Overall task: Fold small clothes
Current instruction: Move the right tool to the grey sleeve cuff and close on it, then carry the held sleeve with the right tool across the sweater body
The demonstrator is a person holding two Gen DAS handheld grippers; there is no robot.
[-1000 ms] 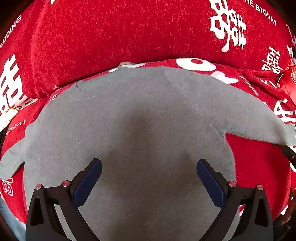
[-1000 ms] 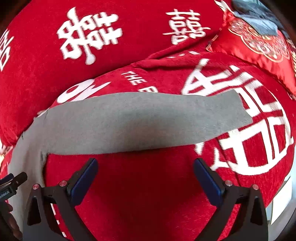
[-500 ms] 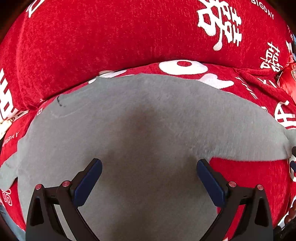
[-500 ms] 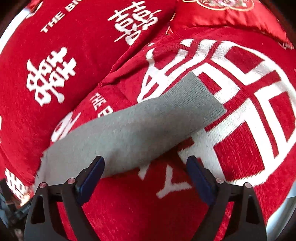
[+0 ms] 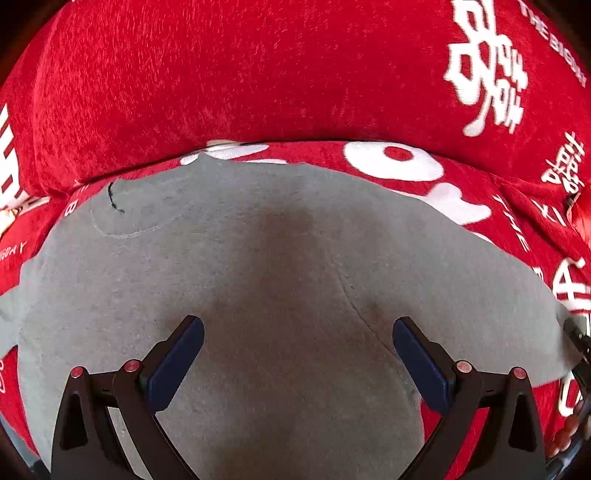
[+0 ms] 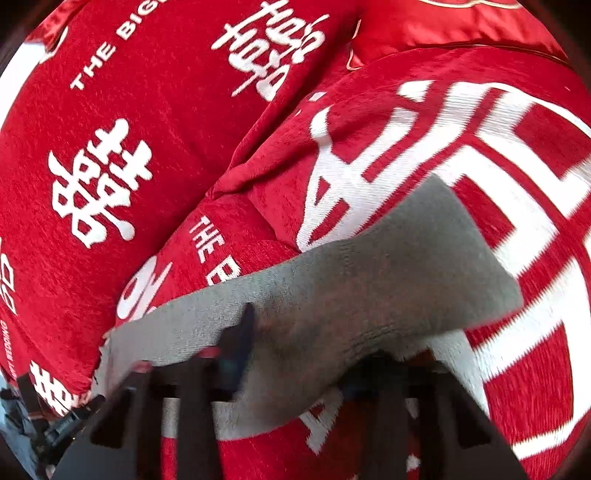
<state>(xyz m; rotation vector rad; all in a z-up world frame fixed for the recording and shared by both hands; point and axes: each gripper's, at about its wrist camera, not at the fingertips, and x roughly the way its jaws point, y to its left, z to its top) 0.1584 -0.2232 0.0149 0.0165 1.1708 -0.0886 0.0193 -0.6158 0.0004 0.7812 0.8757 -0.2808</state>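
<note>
Lying flat on the red sofa cover (image 5: 258,74), the grey top (image 5: 280,266) fills the left wrist view.
Above its body the left gripper (image 5: 298,354) hangs with fingers spread wide. Only the right wrist view shows the sleeve (image 6: 388,280) draped over the right gripper (image 6: 303,354); blur hides whether those fingers are clamped on it.

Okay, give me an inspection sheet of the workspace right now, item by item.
Surface: red sofa cover with white characters and lettering.
Job's things: grey garment lying spread out; its sleeve is draped over the right gripper.
Clutter: nothing seen.
Grippers: left gripper open over the garment body; right gripper blurred, sleeve between its fingers, closure unclear.
Cables: nothing seen.
Surroundings: red satin cushion at the back.
</note>
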